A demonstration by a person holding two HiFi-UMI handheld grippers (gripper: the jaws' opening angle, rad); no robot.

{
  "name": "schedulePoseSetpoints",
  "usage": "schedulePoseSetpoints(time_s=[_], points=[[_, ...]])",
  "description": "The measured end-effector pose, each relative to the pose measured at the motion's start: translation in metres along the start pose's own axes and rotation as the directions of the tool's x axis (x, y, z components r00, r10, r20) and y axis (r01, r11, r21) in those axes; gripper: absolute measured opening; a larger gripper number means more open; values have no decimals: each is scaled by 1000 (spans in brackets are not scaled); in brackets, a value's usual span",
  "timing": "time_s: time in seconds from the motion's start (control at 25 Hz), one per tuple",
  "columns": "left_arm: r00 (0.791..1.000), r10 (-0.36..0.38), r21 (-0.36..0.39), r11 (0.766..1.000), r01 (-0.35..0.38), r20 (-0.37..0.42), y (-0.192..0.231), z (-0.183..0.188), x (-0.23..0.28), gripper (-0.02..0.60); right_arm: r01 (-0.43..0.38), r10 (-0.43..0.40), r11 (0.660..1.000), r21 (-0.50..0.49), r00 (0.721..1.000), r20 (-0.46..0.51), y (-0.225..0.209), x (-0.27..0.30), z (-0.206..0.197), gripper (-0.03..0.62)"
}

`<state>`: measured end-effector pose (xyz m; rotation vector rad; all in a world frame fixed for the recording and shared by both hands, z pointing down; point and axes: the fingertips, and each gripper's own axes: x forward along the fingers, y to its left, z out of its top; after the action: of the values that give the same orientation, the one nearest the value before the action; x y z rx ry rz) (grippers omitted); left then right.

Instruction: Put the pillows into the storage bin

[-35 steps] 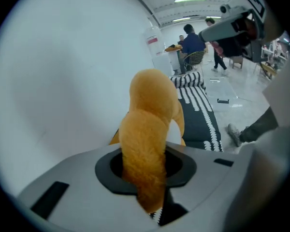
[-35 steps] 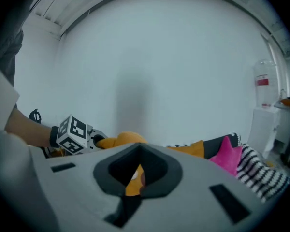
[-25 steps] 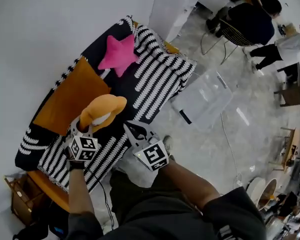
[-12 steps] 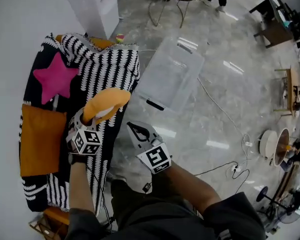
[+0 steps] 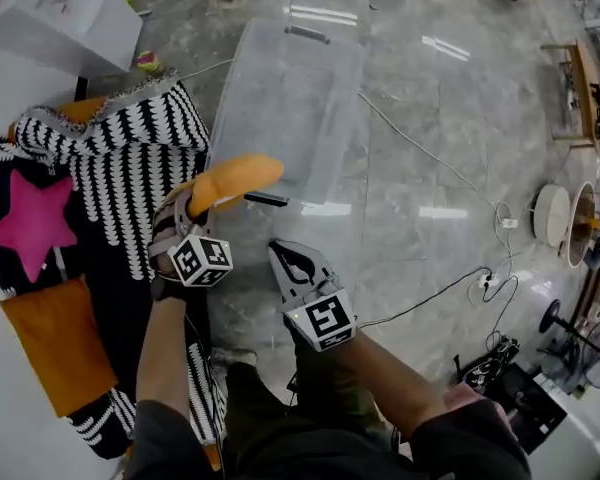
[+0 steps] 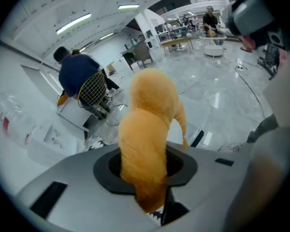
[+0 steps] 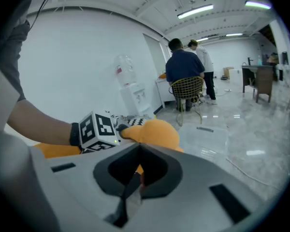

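Our left tongs (image 5: 187, 211) are pinching the orange pillow (image 5: 236, 179). In the left gripper view the plush fills the gap between the jaws, which stand a little apart and press on it from both sides. Most of the pillow sticks out past the tips. Our right tongs (image 5: 280, 254) are pressed together and hold nothing. In the right gripper view the two jaws meet at a point, and the pillow and the other tongs show beyond them.

In the head view the pillow hangs at the near edge of the clear storage bin (image 5: 298, 88). Its free end lies over the near left corner, just by the dark handle (image 5: 267, 199) on that rim. We cannot tell how high above the rim it hangs. The right tongs are nearer to us than the bin, apart from its near rim, over the grey floor (image 5: 430, 258).

The bin's left wall runs just beside the corner of the striped blanket (image 5: 130, 163) on the sofa, so that side is tight. The pink star pillow (image 5: 30, 223) and the square orange cushion (image 5: 55, 343) lie further left on the sofa, well apart from the bin. A white water cooler (image 5: 55, 18) stands past the sofa's far end. To the right of the bin the floor is open, crossed only by a thin cable (image 5: 420, 148) that leads away from the bin's right side. Between us and the near rim there is a clear strip of floor.
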<state>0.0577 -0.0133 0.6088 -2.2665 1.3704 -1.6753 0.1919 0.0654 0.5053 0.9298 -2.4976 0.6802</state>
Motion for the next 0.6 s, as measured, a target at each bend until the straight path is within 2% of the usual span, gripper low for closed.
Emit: schedulePoseSetpoints(time_s=[0.12, 0.24, 0.44, 0.6], points=[[1000, -25, 99, 995, 24, 14, -33, 20, 52, 118, 55, -54, 997, 55, 998, -24, -38, 2, -28, -1], [999, -42, 197, 980, 36, 24, -67, 32, 99, 126, 97, -92, 990, 103, 995, -48, -67, 6, -56, 0], [996, -22, 369, 929, -10, 83, -114, 54, 152, 141, 127, -116, 981, 147, 990, -76, -103, 14, -90, -1], [994, -103, 440, 895, 77, 35, -169, 40, 177, 151, 155, -138, 973, 172, 985, -108, -121, 16, -118, -2]])
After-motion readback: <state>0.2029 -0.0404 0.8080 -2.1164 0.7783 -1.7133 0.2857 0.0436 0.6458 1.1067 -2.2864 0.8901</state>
